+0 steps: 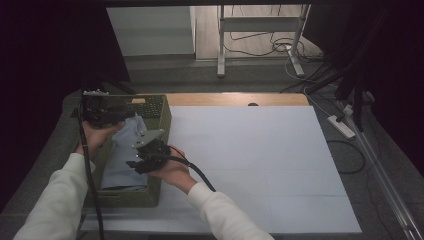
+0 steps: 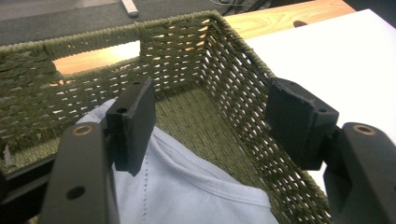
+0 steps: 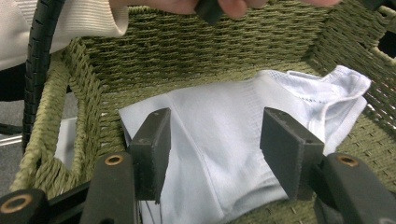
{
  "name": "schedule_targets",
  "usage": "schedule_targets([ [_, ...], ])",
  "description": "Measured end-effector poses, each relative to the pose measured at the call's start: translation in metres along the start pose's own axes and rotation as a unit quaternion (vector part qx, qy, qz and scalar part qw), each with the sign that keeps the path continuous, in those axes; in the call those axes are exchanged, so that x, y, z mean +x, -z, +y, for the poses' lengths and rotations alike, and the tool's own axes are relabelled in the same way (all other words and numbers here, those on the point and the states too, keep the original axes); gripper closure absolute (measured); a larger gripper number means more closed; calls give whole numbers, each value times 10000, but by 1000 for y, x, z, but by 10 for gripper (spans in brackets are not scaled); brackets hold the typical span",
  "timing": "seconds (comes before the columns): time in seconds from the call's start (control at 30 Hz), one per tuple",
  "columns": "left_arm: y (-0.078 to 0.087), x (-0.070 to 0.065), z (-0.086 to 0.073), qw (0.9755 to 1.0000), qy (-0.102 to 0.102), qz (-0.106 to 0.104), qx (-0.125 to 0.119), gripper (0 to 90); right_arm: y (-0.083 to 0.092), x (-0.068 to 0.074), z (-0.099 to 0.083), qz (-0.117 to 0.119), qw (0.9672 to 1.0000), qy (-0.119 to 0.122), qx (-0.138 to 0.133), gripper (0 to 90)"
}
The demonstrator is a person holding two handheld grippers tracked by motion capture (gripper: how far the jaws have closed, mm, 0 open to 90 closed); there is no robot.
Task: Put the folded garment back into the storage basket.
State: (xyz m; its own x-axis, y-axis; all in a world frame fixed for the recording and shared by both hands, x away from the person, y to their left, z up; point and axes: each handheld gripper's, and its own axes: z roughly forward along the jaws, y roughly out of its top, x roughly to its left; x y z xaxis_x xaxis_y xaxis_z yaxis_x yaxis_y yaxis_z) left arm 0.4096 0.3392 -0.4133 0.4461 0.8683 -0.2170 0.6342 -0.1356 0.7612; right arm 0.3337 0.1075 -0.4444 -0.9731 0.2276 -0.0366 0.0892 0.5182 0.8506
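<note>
Garment: a folded pale blue shirt (image 1: 124, 155) lies flat inside the green woven basket (image 1: 162, 117), at the left end of the bench (image 1: 260, 165).
Left tongs (image 2: 212, 123): released, jaws spread over the shirt's collar end, gripping nothing.
Right tongs (image 3: 215, 149): released above the folded cloth, gripping nothing.

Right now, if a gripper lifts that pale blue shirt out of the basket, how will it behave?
The shirt likely flops and drapes: it lies folded, creased and soft. Probably light. Its fabric may snag on the woven basket wall.
</note>
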Motion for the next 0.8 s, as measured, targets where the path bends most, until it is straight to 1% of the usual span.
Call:
schedule_targets([
  [0.03, 2, -1, -2, 10000, 2, -46, -10, 352, 4, -2, -2, 5, 10000, -54, -18, 435],
  [0.23, 4, -4, -7, 9999, 15, -153, -24, 364, 14, -6, -8, -22, 9999, -132, -42, 435],
  [0.6, 10, -15, -11, 9997, -50, -212, -70, 374, 30, -11, -18, -79, 9997, -222, -91, 435],
  [0.63, 11, -18, -12, 9997, -58, -229, -80, 373, 34, -12, -20, -89, 9996, -234, -111, 435],
  [0.8, 12, -26, -12, 9995, -100, -285, -108, 374, 45, -14, -26, -147, 9995, -265, -119, 434],
])
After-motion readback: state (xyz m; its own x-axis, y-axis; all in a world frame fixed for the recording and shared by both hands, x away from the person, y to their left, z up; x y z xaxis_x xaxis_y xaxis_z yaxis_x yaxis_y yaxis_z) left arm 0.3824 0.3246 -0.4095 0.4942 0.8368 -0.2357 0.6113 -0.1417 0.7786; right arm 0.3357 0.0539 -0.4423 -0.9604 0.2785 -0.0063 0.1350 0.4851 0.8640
